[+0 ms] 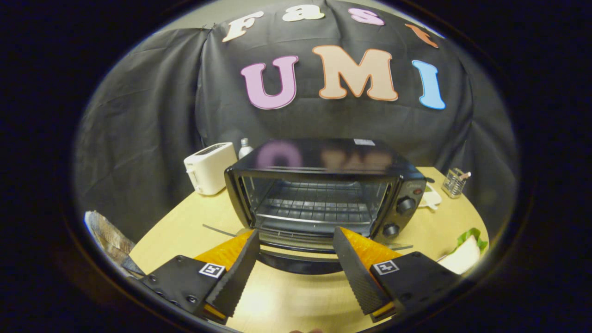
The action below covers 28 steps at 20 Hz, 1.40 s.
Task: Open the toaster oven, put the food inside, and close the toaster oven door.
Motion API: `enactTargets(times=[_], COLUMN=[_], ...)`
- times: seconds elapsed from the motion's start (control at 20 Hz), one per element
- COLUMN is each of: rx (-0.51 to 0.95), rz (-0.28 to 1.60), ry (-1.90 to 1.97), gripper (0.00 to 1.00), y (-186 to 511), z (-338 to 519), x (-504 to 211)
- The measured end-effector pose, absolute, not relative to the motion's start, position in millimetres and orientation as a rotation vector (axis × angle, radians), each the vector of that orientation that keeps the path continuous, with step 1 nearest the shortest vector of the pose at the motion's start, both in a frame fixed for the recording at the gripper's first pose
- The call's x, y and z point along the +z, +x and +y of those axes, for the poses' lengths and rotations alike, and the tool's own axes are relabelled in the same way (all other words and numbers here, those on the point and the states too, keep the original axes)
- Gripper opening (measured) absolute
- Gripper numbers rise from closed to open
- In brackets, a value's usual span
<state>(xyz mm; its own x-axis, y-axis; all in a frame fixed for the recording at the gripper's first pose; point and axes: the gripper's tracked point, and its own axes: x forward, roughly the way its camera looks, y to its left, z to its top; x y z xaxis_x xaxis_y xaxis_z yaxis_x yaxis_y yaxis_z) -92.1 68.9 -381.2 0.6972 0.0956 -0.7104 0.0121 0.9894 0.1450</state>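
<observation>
A black toaster oven (323, 185) stands on the wooden table just beyond my fingers. Its glass door (296, 252) is folded down flat toward me, and the wire rack (314, 206) inside is bare. My gripper (296, 240) is open, its orange-backed black fingers (356, 273) spread wide above the lowered door's front edge with nothing between them. A sandwich with green lettuce (465, 252) lies on the table to the right of my right finger.
A white pop-up toaster (209, 167) and a small bottle (244, 148) stand behind the oven's left side. A wire holder (454, 182) and a white object (430, 198) sit to its right. A crumpled foil-like bundle (104, 236) lies by the table's left edge.
</observation>
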Motion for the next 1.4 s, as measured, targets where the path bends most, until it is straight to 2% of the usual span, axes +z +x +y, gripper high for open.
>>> enactTargets(times=[0.8, 1.4], rx=[0.095, 0.14], rz=[0.966, 1.074], ry=[0.164, 0.194], gripper=[1.0, 1.0], y=[-154.1, -164.3], z=[91.6, 98.4], x=[-434.4, -469.2])
